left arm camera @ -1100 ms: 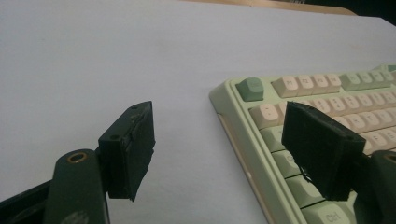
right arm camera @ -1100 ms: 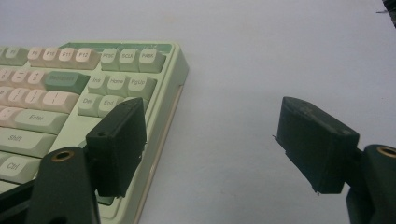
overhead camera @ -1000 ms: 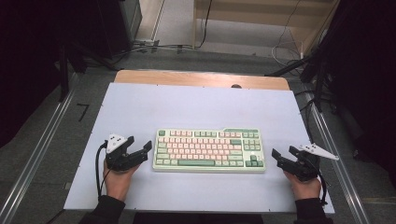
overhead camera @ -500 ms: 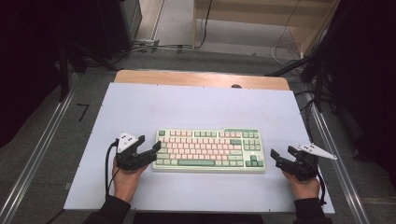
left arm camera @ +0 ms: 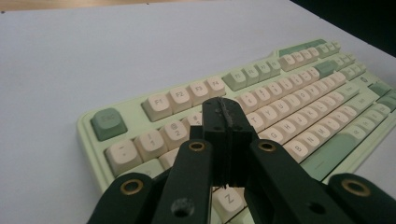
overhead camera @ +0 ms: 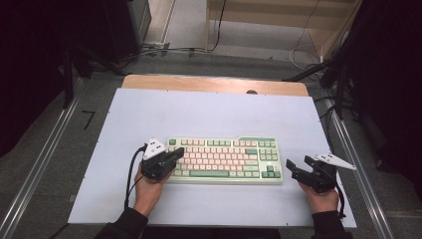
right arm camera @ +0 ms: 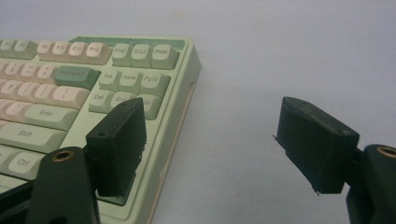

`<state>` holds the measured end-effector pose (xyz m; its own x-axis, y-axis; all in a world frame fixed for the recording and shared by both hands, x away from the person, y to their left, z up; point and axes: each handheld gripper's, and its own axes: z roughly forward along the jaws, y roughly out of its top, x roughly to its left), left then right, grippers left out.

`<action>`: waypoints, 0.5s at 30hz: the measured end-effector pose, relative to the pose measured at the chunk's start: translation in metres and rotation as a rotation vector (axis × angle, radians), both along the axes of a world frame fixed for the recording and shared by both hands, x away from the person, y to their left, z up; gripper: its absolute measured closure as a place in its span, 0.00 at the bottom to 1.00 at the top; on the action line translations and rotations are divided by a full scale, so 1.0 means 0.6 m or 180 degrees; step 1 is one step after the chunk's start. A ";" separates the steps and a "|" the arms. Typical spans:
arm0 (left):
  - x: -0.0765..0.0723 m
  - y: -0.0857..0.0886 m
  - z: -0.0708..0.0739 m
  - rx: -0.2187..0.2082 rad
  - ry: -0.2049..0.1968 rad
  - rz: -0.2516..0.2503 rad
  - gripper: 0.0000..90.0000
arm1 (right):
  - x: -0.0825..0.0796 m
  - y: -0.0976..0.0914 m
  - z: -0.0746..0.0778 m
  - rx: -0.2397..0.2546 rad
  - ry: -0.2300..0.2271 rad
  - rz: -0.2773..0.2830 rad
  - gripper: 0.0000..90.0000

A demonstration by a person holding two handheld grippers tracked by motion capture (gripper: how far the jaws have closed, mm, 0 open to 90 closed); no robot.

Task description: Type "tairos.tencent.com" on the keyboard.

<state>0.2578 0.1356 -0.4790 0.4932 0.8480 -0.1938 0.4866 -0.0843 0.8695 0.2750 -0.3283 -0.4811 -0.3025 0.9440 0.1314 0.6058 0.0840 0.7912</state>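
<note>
keyboard (overhead camera: 224,159): lies flat on the white table (overhead camera: 209,114), lower centre of the high view.
left gripper (overhead camera: 175,154): over the keyboard's left end; fingers (left arm camera: 224,121) have just been closing and now meet, with nothing between them, above the number and letter keys.
right gripper (overhead camera: 292,169): just right of the keyboard's right edge; fingers (right arm camera: 119,140) stand wide apart, nothing held.

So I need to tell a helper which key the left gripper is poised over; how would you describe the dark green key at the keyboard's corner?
Start at the pale lilac table mat and find the mint-green keyboard with cream and pink keys. Go to its far left corner, beside the shut left gripper. The dark green square key sits there alone, a gap apart from the cream function keys.
</note>
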 end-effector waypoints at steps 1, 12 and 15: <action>0.003 -0.005 0.000 0.0019 -0.0004 -0.0015 1.00 | 0.000 0.000 0.000 0.0002 0.0001 0.0002 0.25; 0.035 -0.067 -0.007 0.0188 0.0106 -0.0128 1.00 | 0.001 0.003 -0.001 0.0005 0.0016 0.0013 0.25; 0.042 -0.075 -0.009 0.0205 0.0151 -0.0132 1.00 | 0.000 0.003 -0.001 0.0006 0.0013 0.0012 0.25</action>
<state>0.2833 0.0906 -0.4843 0.5197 0.8386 -0.1634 0.5221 -0.1603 0.8377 0.2752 -0.3264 -0.4815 -0.3054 0.9427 0.1344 0.6088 0.0848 0.7888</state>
